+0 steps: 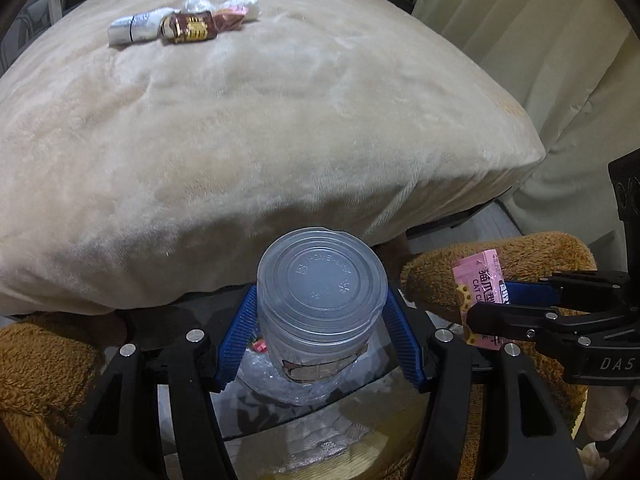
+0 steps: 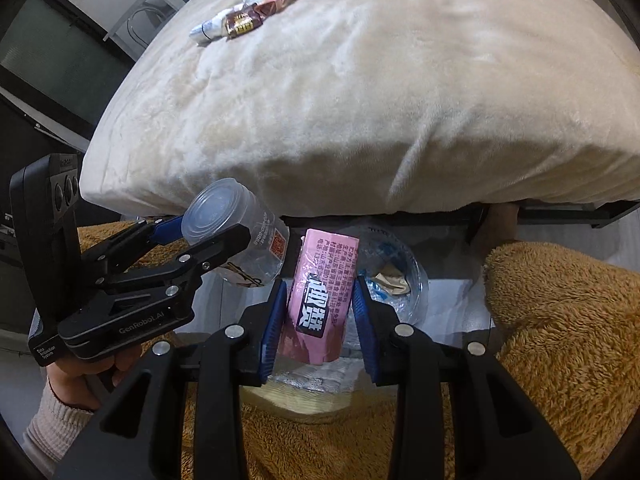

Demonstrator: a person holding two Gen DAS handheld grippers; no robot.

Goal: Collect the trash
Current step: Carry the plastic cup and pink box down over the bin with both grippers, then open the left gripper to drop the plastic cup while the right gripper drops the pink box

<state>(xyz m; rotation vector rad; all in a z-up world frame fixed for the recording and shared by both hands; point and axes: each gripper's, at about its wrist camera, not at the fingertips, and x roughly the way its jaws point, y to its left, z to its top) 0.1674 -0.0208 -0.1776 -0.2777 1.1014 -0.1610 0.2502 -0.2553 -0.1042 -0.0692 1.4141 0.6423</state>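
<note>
From the left wrist, the left gripper (image 1: 320, 320) is clamped on a clear plastic cup (image 1: 320, 292), blue pads against its sides, above a bin (image 1: 304, 384) of clear plastic trash, while more wrappers (image 1: 188, 24) lie far off on the beige blanket (image 1: 280, 128). From the right wrist, the right gripper (image 2: 318, 320) grasps a pink snack packet (image 2: 320, 304) over the same bin (image 2: 404, 280), with the left gripper (image 2: 200, 236) and its cup (image 2: 236, 228) just beside it, a hand (image 2: 84, 376) under that gripper
</note>
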